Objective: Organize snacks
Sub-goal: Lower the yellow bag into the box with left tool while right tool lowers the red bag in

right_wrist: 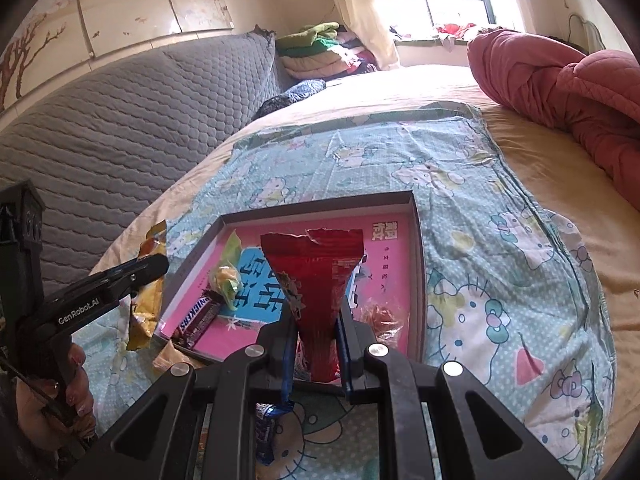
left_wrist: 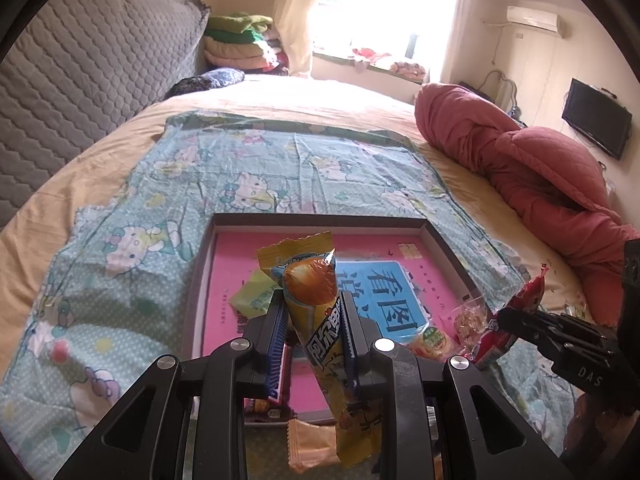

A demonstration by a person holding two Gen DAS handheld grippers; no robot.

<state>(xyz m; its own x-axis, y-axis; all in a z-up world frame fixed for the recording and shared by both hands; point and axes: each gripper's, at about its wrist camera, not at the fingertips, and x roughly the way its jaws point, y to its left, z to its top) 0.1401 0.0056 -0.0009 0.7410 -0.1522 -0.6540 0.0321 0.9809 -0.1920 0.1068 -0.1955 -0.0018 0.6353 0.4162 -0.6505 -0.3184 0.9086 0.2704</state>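
1. The left tongs (left_wrist: 314,312) are pinching a yellow snack packet (left_wrist: 316,300) between their blue pads; the packet stands nearly upright, its crimped top above the fingertips and its lower end hanging down below them.
2. The right tongs (right_wrist: 318,320) are pinching a red snack packet (right_wrist: 320,280), its torn, flared top spreading wide above the fingers and its narrow lower part caught between the pads.
3. Below the left tongs, an orange wrapper (left_wrist: 310,446) lies on the cartoon-cat sheet (left_wrist: 248,176), just outside the near edge of the box.
4. Both held packets hang over the shallow box (left_wrist: 320,220), a dark-rimmed tray with a pink floor and a blue label with large characters.
5. Inside the box lie a Snickers bar (right_wrist: 200,316) near its left edge, a light green candy packet (right_wrist: 228,276) just beyond the bar, and a clear bag of brown snacks (right_wrist: 380,316) on the right side.
6. From the left wrist view a round green-labelled packet (left_wrist: 434,340) also lies in the box, beside the clear bag.
7. A person's hand (right_wrist: 52,396) grips the handle of the left tongs.
8. The sheet is spread over a bed with a beige cover (left_wrist: 280,96).
9. A rolled pink quilt (left_wrist: 532,176) lies on the far right of the bed.
10. A grey quilted headboard cover (left_wrist: 80,72) runs along the left, with folded blankets (left_wrist: 240,44) stacked beyond it near the window.
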